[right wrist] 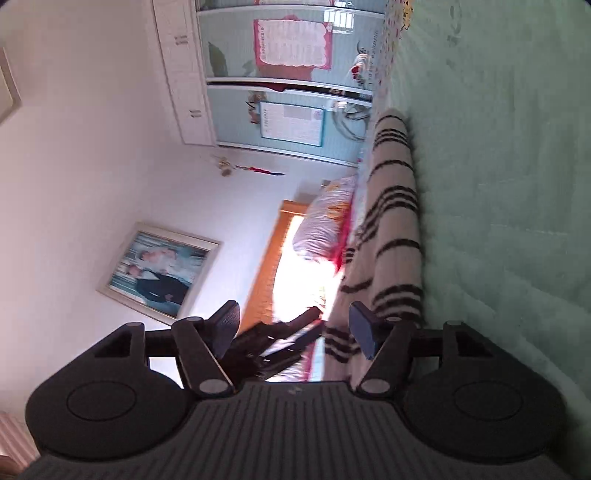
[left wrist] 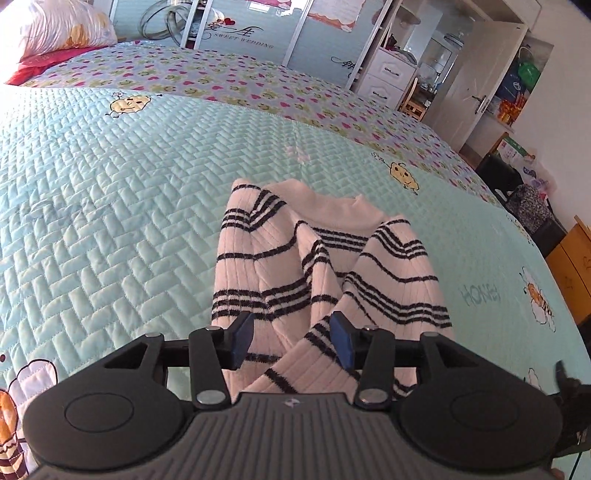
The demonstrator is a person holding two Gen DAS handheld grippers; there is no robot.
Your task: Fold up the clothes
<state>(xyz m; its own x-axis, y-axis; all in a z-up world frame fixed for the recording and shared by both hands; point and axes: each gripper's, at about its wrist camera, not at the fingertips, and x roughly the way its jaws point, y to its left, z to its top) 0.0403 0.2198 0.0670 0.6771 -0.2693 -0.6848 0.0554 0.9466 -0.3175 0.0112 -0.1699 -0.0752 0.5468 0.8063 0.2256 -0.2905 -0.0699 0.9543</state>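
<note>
A white sweater with black stripes (left wrist: 295, 258) lies on the mint quilted bedspread (left wrist: 110, 184), sides and sleeves folded inward, collar at the far end. My left gripper (left wrist: 291, 339) is open just above the sweater's near hem, with a folded sleeve between its blue pads, not pinched. In the right wrist view the camera is rolled sideways and blurred: the sweater (right wrist: 391, 236) runs along the bed (right wrist: 498, 184). My right gripper (right wrist: 295, 328) is open and empty at the sweater's near end, one finger (right wrist: 364, 328) close to the fabric. The left gripper (right wrist: 280, 343) shows between its fingers.
A floral pillow (left wrist: 55, 26) lies at the head of the bed. A wardrobe with glass doors (left wrist: 258, 29) and white drawers (left wrist: 388, 74) stand beyond the bed. Boxes and a wooden cabinet (left wrist: 569, 266) crowd the right side. A framed photo (right wrist: 159, 273) hangs on the wall.
</note>
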